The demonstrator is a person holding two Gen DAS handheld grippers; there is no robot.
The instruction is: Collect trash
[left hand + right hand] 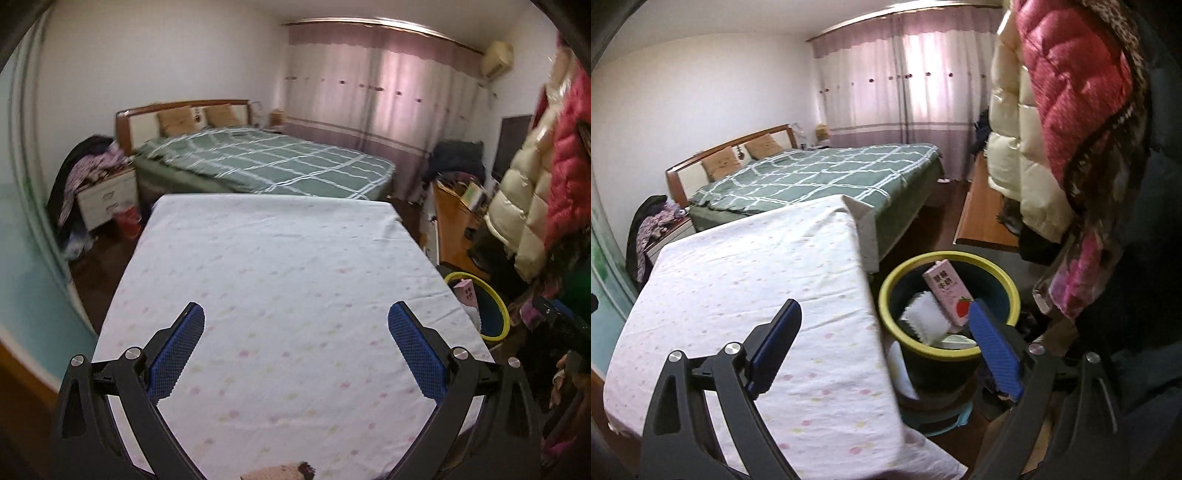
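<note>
Now pink carton [947, 295] in bin [886, 295] touches no fingers [993, 350].

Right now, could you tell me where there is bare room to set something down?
The white cloth-covered table is bare from both open grippers to its far edge by the green bed. Crowded: the yellow-rimmed bin holding a pink carton, under hanging coats.

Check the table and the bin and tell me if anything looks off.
Nothing is spilled. The pink carton stands tilted in the bin, poking above the rim, beside a white wrapper. One small brownish scrap lies at the near edge of the table.
</note>
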